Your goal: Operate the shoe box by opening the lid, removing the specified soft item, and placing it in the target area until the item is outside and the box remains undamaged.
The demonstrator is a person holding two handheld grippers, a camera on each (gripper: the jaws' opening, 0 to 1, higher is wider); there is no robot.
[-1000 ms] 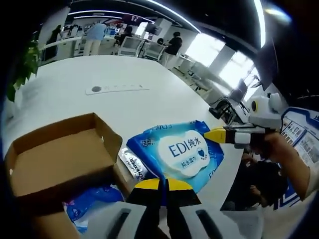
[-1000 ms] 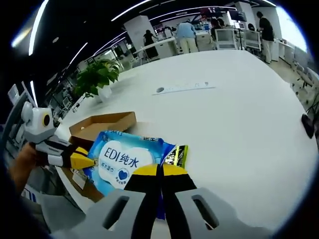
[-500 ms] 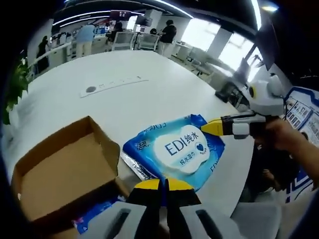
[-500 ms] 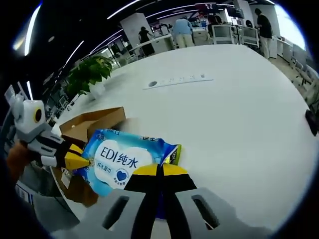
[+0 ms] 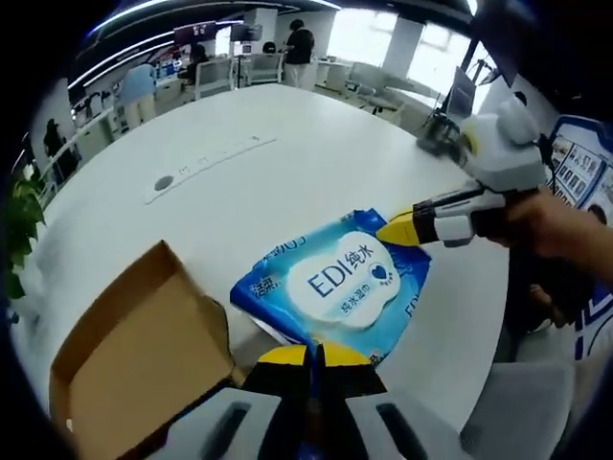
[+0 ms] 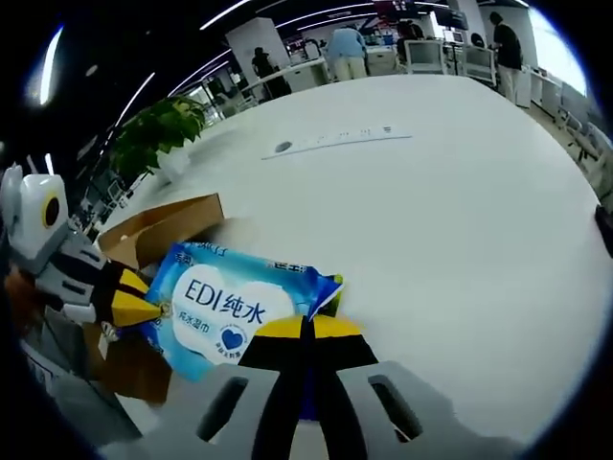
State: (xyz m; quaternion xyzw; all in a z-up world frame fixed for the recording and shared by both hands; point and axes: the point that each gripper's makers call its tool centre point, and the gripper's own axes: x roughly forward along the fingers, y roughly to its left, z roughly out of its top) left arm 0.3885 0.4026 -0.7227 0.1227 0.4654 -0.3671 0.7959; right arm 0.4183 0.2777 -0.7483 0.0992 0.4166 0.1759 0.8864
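Two tongs on one item: my left tongs [image 5: 308, 356] are clamped on the near edge of the blue plastic pack of wet wipes with a white "EDI" label [image 5: 337, 282], and my right tongs [image 6: 307, 331] are clamped on its opposite edge. Pack is out of the brown cardboard shoe box [image 5: 134, 359], spread between the tongs over the white round worktop [image 5: 287, 182]. Box lies open just beside the pack. Long white strip [image 6: 335, 141] lies well apart, mid-worktop. Green potted plant [image 6: 153, 134] at the far rim. People standing in the background.
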